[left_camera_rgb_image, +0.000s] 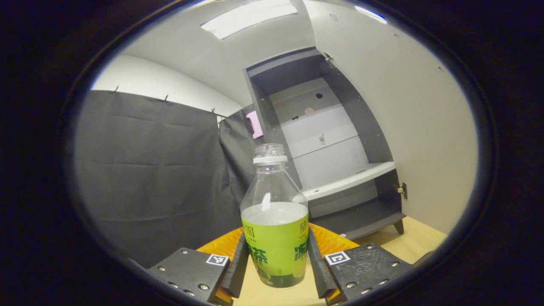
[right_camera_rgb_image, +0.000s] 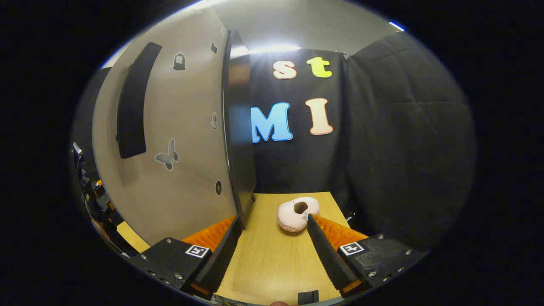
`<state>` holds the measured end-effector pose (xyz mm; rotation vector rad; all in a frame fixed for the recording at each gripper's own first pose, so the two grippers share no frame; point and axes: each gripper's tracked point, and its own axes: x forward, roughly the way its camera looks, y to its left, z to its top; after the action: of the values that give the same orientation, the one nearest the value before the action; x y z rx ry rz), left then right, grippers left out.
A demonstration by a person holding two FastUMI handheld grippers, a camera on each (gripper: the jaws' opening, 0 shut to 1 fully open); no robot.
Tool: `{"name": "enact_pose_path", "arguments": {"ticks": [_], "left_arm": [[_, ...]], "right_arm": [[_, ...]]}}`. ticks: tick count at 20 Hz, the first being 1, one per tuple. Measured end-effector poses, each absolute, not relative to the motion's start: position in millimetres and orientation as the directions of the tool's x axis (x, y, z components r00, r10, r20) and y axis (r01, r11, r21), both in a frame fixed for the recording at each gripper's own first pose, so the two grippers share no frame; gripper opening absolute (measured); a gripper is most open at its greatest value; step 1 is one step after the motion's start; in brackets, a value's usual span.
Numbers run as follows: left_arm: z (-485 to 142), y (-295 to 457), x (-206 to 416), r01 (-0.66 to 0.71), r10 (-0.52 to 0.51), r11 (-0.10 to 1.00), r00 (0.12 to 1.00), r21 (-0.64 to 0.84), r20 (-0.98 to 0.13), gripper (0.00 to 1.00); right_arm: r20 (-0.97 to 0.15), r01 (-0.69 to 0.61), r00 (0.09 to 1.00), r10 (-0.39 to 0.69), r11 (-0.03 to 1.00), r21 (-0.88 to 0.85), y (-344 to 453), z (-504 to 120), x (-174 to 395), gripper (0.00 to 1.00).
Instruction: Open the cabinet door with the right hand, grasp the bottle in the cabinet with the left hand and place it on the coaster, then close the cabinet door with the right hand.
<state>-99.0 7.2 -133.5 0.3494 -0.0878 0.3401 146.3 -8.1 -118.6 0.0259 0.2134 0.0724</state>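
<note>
Between left gripper [left_camera_rgb_image: 276, 263] fingers: bottle [left_camera_rgb_image: 275, 229] pinched upright, cabinet [left_camera_rgb_image: 327, 144] open behind; right gripper [right_camera_rgb_image: 272, 250] spread, coaster [right_camera_rgb_image: 297, 213] ahead.

Black cloth wall [left_camera_rgb_image: 144, 170] hung by clips on the left, white wall [left_camera_rgb_image: 170, 85] above it, pale ceiling with a bright light panel [left_camera_rgb_image: 248, 17], light wooden tabletop [right_camera_rgb_image: 272, 255] near, black cloth [right_camera_rgb_image: 403, 148] on the far and right sides
</note>
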Motion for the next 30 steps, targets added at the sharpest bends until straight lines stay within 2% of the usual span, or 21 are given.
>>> {"name": "enact_pose_path", "arguments": {"ticks": [5, 10, 14, 16, 21, 22, 25, 27, 28, 29, 30], "left_arm": [[-200, 19, -123, -0.336, 0.305, 0.897, 0.941, 0.286, 0.149, 0.66], [-264, 19, -136, -0.338, 0.322, 0.914, 0.941, 0.223, 0.107, 0.66], [-298, 3, -148, -0.308, 0.289, 0.927, 0.950, 0.214, 0.116, 0.67], [-320, 0, -149, -0.311, 0.297, 0.933, 0.950, 0.182, 0.098, 0.67], [-349, 7, -157, -0.337, 0.329, 0.934, 0.941, 0.122, 0.075, 0.67], [-351, 6, -159, -0.336, 0.330, 0.936, 0.941, 0.103, 0.070, 0.75], [-348, 7, -163, -0.323, 0.318, 0.945, 0.943, 0.047, 0.099, 0.70], [-339, 6, -167, -0.328, 0.319, 0.943, 0.939, 0.051, 0.131, 0.81], [-336, 8, -169, -0.334, 0.324, 0.940, 0.936, 0.062, 0.138, 0.94], [-335, 7, -168, -0.330, 0.319, 0.942, 0.938, 0.062, 0.138, 0.97], [-331, 5, -168, -0.323, 0.313, 0.945, 0.938, 0.050, 0.147, 0.90]], "right_arm": [[-0.269, -0.064, 0.963, 0.036, 0.993, -0.098, -3, -157, 159, 0.96], [-0.317, -0.084, 0.948, 0.036, 0.987, -0.140, 11, -186, 169, 0.96], [-0.365, -0.117, 0.930, 0.036, 0.972, -0.202, 18, -206, 177, 0.96], [-0.405, -0.127, 0.914, 0.029, 0.968, -0.216, 16, -221, 173, 0.96], [-0.426, -0.106, 0.905, 0.002, 0.969, -0.221, 9, -229, 164, 0.96], [-0.434, -0.105, 0.901, 0.000, 0.970, -0.218, 8, -232, 162, 0.96], [-0.465, -0.112, 0.885, 0.004, 0.972, -0.206, 8, -242, 154, 0.96], [-0.463, -0.110, 0.886, 0.007, 0.974, -0.196, 7, -243, 149, 0.96], [-0.466, -0.108, 0.885, 0.004, 0.975, -0.196, 6, -245, 148, 0.96], [-0.470, -0.105, 0.883, -0.001, 0.974, -0.199, 4, -247, 146, 0.96], [-0.472, -0.102, 0.882, -0.004, 0.975, -0.198, 2, -248, 144, 0.96]]}}
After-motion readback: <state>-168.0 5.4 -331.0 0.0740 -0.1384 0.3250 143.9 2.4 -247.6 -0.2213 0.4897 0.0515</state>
